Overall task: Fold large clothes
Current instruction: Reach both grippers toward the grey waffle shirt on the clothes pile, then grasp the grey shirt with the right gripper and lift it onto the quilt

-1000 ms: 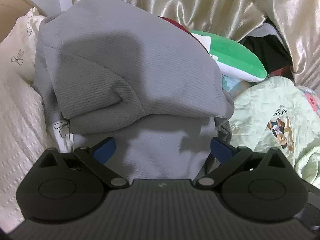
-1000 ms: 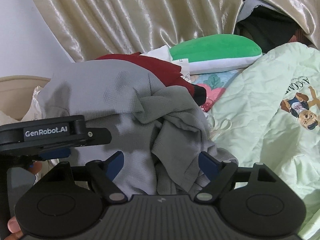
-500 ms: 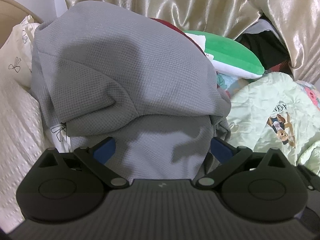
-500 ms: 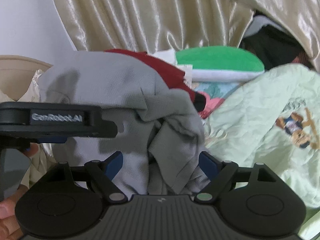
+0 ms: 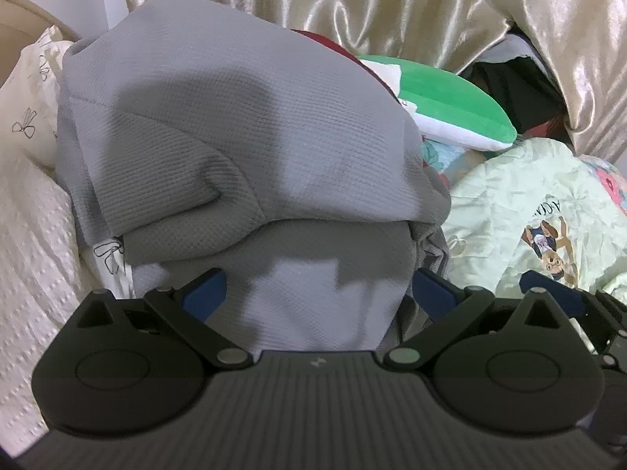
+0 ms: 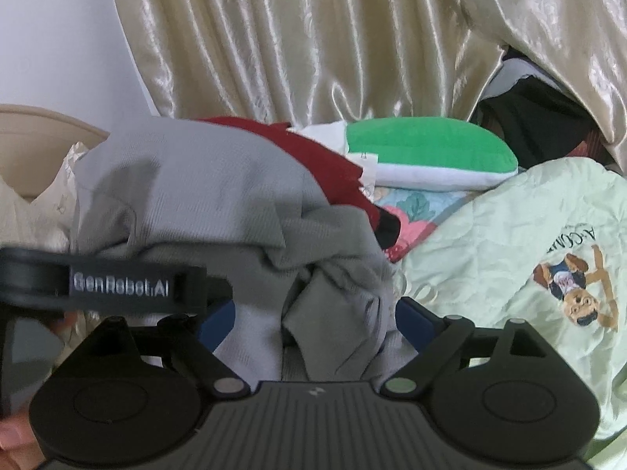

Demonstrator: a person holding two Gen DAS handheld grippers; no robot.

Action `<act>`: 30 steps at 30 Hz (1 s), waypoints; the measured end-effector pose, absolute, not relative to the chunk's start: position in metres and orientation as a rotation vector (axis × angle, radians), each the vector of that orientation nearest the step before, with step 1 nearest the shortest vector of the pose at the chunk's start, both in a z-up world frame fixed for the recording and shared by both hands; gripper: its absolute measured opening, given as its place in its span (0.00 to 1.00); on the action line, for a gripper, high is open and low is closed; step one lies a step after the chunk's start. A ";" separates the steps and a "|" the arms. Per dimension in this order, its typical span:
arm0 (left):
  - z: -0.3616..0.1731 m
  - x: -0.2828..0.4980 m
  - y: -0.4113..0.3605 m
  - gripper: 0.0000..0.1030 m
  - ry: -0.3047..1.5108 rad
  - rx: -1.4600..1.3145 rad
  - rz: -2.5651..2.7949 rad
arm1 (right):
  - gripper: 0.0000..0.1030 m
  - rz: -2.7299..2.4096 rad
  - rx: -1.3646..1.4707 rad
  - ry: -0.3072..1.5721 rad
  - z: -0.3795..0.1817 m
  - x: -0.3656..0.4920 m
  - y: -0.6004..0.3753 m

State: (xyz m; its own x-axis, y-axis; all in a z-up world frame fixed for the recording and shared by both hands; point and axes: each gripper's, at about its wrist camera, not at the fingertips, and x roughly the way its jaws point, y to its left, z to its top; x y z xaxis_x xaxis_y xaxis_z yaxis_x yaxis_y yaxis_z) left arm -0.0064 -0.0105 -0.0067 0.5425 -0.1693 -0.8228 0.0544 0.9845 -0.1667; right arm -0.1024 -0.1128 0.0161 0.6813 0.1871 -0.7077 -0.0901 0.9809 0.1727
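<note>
At the far left of the left wrist view a cream pillow (image 5: 27,90) with small bow prints is cut off by the frame edge, and a textured white bedspread (image 5: 27,274) lies below it. The grey garment (image 5: 243,137) is heaped in a rounded, folded mound on the bed, its lower edge running across the view; its full length cannot be made out, as the near part is hidden behind the left hand-held gripper (image 5: 317,290), whose jaws are spread wide with grey cloth lying between them, ungripped. A red garment (image 6: 313,156) is mostly buried behind the mound. In the right wrist view the right hand-held gripper (image 6: 313,321) has just been opening and stands wide over a crumpled grey fold, not pressed. Further right lie a green-and-white cushion (image 6: 427,152) and a pale green quilt (image 6: 509,243).
</note>
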 end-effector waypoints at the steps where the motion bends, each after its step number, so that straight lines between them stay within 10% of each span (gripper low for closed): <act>1: -0.007 -0.006 -0.010 1.00 0.991 -0.127 -0.133 | 0.88 0.159 0.123 0.804 0.016 -0.102 -0.113; 28: -0.015 0.001 0.042 1.00 0.971 -0.364 -0.011 | 0.89 0.206 0.230 0.660 -0.038 -0.040 -0.106; 30: -0.014 0.001 0.043 1.00 0.971 -0.370 -0.016 | 0.67 0.218 0.219 0.628 -0.033 -0.034 -0.103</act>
